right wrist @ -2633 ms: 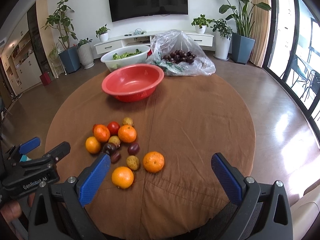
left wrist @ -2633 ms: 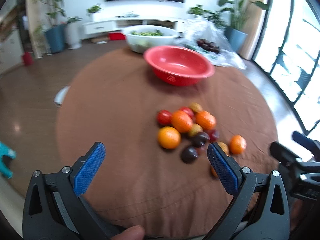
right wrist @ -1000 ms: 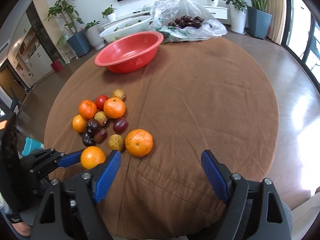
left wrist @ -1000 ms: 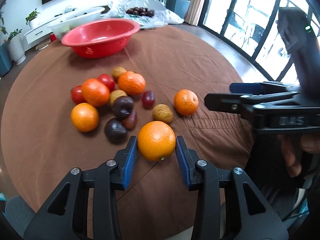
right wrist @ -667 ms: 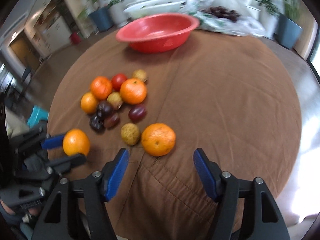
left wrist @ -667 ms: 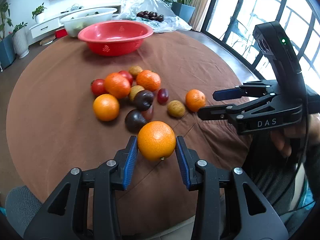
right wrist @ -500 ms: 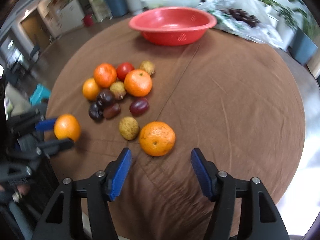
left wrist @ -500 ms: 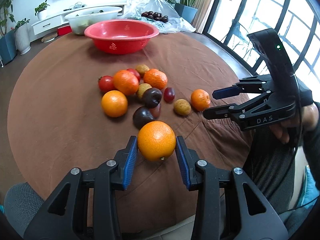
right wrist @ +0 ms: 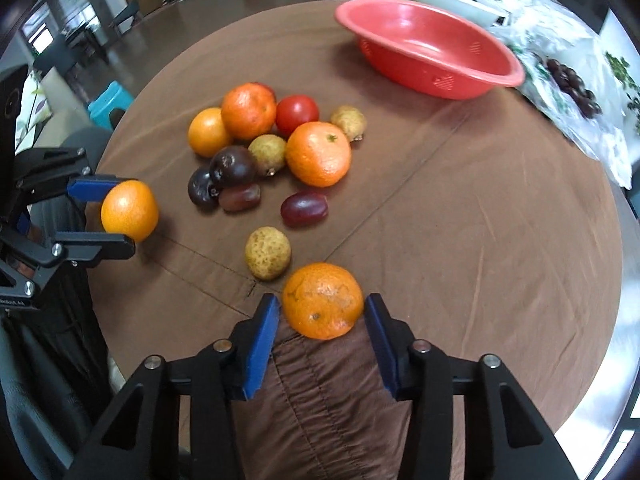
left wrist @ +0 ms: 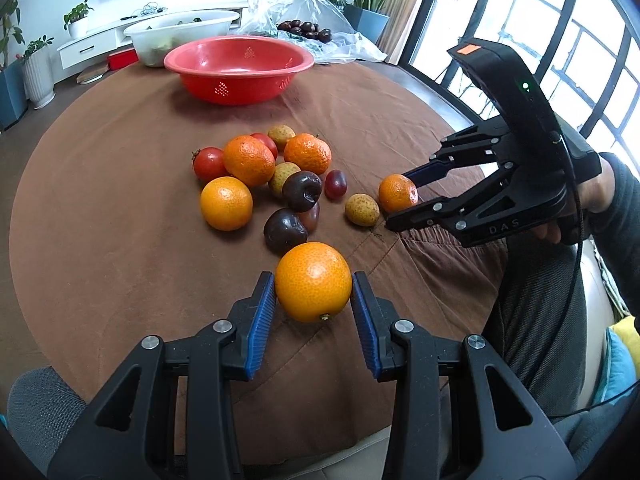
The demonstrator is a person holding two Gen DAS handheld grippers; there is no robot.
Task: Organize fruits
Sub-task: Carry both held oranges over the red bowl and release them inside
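- The left gripper [left wrist: 313,298] is clamped on a smooth orange [left wrist: 313,281], both blue pads pressed to its sides, above the near edge of the round table's brown cloth [left wrist: 100,220].
- In the right wrist view, that orange [right wrist: 129,210] appears raised off the cloth at the table's left edge.
- The right gripper [right wrist: 322,322] brackets a mandarin [right wrist: 322,300] near the near edge; its pads sit at the fruit's sides, the right one touching, the left one just beside it, so a firm grip cannot be told.
- A speckled brown-yellow fruit [right wrist: 267,253] lies just beside the mandarin.
- Toward the middle sits a cluster: oranges, a tomato [right wrist: 297,114], dark plums [right wrist: 232,166], and a red oblong fruit [right wrist: 304,209].
- A red perforated bowl [left wrist: 239,68] stands at the far edge, well apart from the cluster.
- Behind it are a white bowl [left wrist: 180,34] and a clear plastic bag [left wrist: 304,28] holding dark fruit.
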